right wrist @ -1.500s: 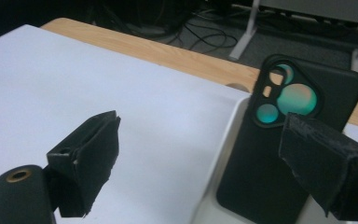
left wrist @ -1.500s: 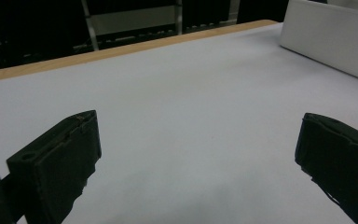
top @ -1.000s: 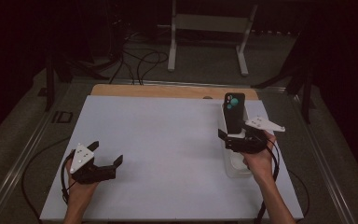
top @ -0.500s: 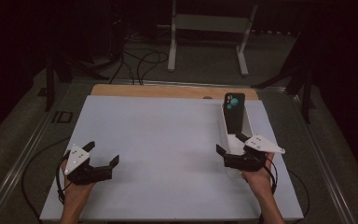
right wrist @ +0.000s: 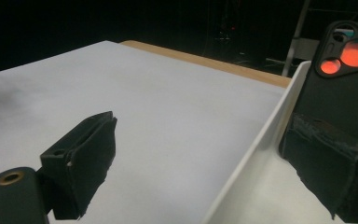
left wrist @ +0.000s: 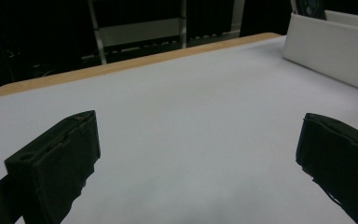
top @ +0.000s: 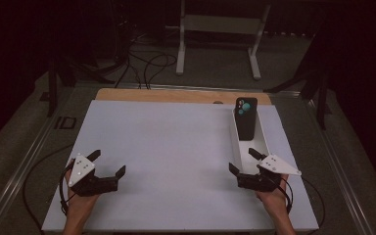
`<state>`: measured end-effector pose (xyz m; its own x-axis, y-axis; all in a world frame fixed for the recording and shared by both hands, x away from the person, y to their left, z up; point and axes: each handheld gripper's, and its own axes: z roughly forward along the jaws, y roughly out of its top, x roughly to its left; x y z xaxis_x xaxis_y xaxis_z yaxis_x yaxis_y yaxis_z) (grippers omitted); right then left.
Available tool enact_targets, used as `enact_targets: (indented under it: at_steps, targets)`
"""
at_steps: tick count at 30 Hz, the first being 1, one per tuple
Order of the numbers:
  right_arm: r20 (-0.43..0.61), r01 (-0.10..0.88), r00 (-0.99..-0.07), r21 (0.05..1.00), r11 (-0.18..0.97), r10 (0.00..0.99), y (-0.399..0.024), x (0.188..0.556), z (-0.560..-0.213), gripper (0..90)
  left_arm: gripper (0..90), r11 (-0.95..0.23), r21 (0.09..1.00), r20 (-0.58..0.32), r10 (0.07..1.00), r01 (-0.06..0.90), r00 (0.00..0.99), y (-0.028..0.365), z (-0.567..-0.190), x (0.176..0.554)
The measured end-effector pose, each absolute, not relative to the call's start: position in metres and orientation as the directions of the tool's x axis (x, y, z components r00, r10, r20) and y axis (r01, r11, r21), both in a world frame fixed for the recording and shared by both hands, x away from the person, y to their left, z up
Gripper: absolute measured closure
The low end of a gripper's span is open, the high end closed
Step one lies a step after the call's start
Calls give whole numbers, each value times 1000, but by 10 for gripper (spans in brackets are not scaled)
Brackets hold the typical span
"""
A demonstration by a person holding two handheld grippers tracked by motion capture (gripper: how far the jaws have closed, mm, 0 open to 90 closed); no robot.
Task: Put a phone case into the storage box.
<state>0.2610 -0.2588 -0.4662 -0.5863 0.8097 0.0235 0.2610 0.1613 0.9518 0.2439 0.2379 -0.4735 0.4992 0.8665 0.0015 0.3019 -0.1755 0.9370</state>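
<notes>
Right gripper (top: pixel 244 164) is released, jaws spread wide and straddling the near left wall of the white tray (top: pixel 262 139), one jaw inside it and one outside over the table (top: pixel 176 147). The black phone (top: pixel 246 118) leans upright in the tray's far end, ahead of this gripper and untouched (lenses glow orange in the right gripper view). Left gripper (top: pixel 110 164) is likewise released, resting low over bare table well to the tray's left.
</notes>
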Motion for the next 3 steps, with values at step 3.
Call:
enact_targets:
  at_steps: [3]
  targets:
    - [31,265,-587,952,156,809,-259,262,-467,95,0,-192,932,14,867,307,498,235,-475,245]
